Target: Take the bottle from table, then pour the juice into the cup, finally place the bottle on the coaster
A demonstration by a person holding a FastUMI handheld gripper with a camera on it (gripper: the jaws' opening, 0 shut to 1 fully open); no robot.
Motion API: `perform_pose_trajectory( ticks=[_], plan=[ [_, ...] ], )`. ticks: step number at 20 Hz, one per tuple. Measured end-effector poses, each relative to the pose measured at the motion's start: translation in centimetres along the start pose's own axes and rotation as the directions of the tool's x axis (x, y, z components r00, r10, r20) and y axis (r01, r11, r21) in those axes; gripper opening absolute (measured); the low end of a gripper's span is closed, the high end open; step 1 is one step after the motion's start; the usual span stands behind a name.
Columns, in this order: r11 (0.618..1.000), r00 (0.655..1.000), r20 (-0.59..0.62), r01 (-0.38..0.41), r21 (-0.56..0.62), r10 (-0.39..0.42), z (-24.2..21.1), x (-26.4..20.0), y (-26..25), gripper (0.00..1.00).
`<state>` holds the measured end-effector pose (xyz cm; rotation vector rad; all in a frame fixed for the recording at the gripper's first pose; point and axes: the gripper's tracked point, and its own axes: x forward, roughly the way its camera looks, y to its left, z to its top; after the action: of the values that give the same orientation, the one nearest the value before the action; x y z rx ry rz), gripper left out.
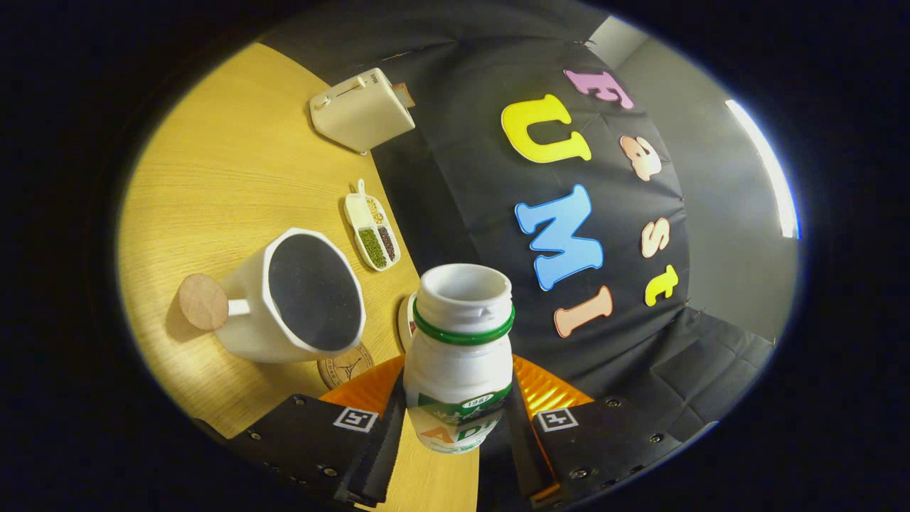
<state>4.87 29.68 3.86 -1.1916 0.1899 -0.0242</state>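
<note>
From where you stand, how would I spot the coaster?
On the wooden table, find the white cup left of the gripper that grips the bottle. The coaster peeks out under the cup's near side: a flat brown disc with a stamped emblem.

A smooth, glossy white plastic bottle [458, 355] is seen. The tabletop [213, 171] is made of matt light wood. The cup [291, 299] looks glazed, with a wooden handle knob.
</note>
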Motion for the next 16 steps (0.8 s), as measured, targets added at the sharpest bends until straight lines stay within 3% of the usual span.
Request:
perform_pose_trajectory(
  ticks=[7,16],
  plan=[
    [0.982,0.997,0.006,0.075,-0.175,-0.075,-0.2,0.4,-0.4,0.66],
    [0.935,0.988,0.053,0.154,-0.319,-0.145,0.2,0.3,-1.4,0.66]
  ],
)
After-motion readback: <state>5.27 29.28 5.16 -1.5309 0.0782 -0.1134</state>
